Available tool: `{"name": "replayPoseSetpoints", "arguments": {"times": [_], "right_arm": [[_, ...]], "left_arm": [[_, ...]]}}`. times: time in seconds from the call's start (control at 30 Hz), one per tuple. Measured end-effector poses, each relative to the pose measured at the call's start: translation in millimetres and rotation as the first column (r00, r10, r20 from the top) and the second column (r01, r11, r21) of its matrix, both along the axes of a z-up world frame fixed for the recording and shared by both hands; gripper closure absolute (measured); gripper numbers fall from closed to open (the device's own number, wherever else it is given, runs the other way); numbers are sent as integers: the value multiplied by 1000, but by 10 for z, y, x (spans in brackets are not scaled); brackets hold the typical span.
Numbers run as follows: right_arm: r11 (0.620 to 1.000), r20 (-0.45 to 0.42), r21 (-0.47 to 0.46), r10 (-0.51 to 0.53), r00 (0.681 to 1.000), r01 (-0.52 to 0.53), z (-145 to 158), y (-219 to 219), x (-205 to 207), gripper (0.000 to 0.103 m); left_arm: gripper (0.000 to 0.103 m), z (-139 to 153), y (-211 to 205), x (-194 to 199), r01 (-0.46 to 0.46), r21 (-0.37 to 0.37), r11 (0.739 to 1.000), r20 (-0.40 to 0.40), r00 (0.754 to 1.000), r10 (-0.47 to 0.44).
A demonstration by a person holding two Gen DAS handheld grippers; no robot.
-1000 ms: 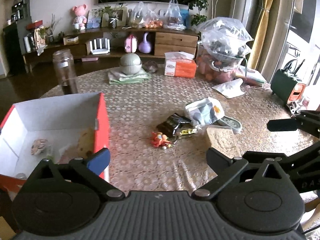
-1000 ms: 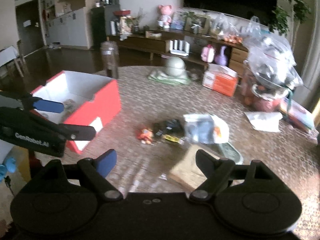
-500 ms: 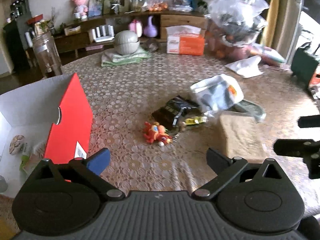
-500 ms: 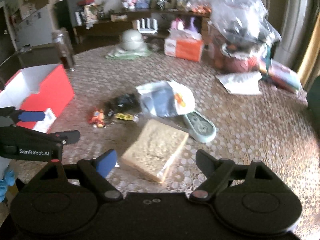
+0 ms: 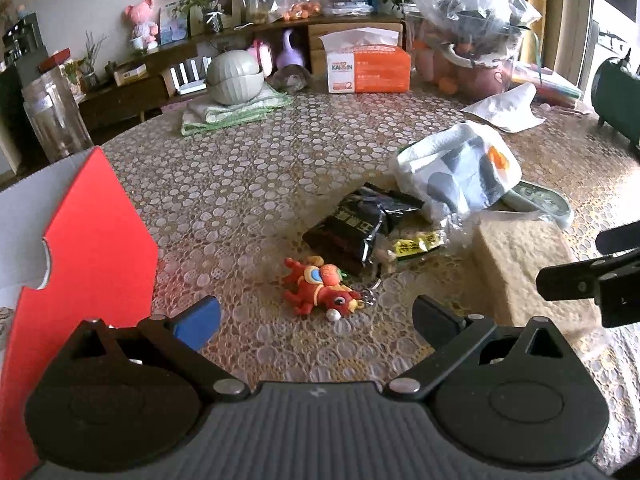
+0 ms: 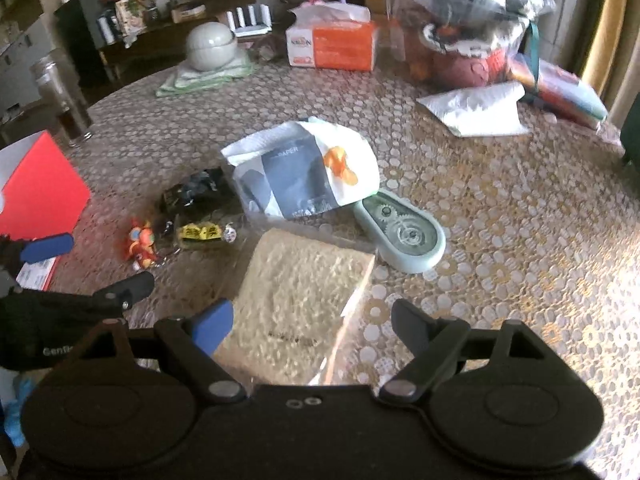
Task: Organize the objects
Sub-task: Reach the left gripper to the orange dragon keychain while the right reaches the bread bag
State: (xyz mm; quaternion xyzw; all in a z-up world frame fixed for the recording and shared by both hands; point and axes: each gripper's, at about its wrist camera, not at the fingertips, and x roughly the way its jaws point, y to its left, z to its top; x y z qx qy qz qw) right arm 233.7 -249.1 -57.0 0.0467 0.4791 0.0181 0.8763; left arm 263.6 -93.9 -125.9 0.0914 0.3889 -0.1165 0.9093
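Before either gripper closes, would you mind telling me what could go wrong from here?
1. The right gripper is open over the wrapped bread slice; a hard pinch could crush it, or its loose clear wrap could slip.
2. The red dragon keychain between the left gripper fingers lies against the black snack packet; its ring may drag neighbours.
3. The two grippers are close together and might collide.
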Motion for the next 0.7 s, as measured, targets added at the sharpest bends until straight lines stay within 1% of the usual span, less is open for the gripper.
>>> {"name": "replayPoseSetpoints", "arguments": {"times": [0.2,0.37,0.53,0.6,0.7], "right_arm": [[999,-31,21,-38,999,38,-102,39,130,17],[999,-34,12,-49,998,50,-132,106,212,17],[998,-33,-21,-54,998,53,-174,162,293,14],[998,-36,-29,-57,998,56,-200,155,321,12],[996,-41,-16,-83,996,82,-233,104,301,11]], "left_arm": [[0,-117,92,150,-3,-29,1000,-12,1000,2],[0,-191,84,206,15,3,1000,-2,1000,-15],[0,-227,77,238,37,14,999,8,999,-37],[0,-238,81,245,41,12,999,11,999,-41],[1,-244,97,264,41,0,999,11,999,-41]]}}
